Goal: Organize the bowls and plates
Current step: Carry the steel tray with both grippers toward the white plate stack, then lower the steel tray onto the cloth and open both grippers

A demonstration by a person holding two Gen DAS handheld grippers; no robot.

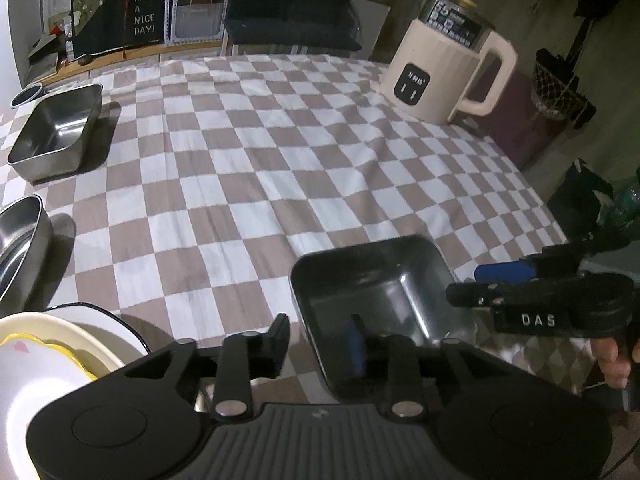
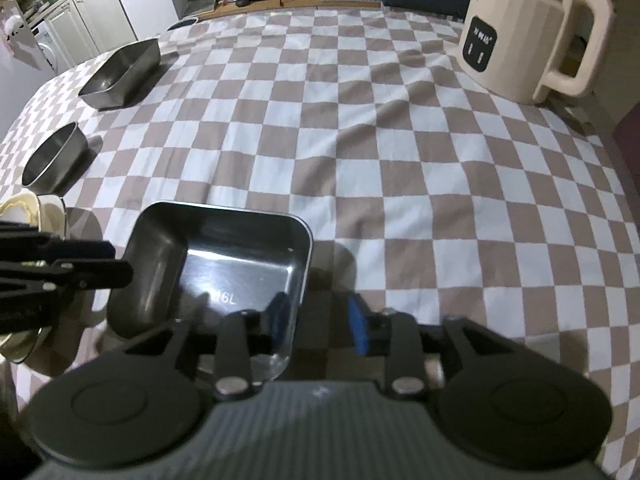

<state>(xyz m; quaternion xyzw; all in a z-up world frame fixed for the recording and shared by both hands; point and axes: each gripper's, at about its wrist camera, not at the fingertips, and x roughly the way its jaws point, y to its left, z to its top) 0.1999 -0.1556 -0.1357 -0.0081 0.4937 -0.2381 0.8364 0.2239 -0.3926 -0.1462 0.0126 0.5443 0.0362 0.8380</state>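
Note:
A square steel tray sits on the checked cloth near the table's front edge. My left gripper straddles its left wall, one finger outside and the blue pad inside, with a gap on both sides, so it is open. In the right wrist view the same tray has its right wall between the fingers of my right gripper, which is also open; the outer pad stands clear of the wall. Each gripper's black fingers show at the edge of the other view.
A second steel tray and a round steel bowl stand at the left. A stack of white and yellow dishes is at the near left. A cream kettle stands at the far right. A hand holds the right gripper.

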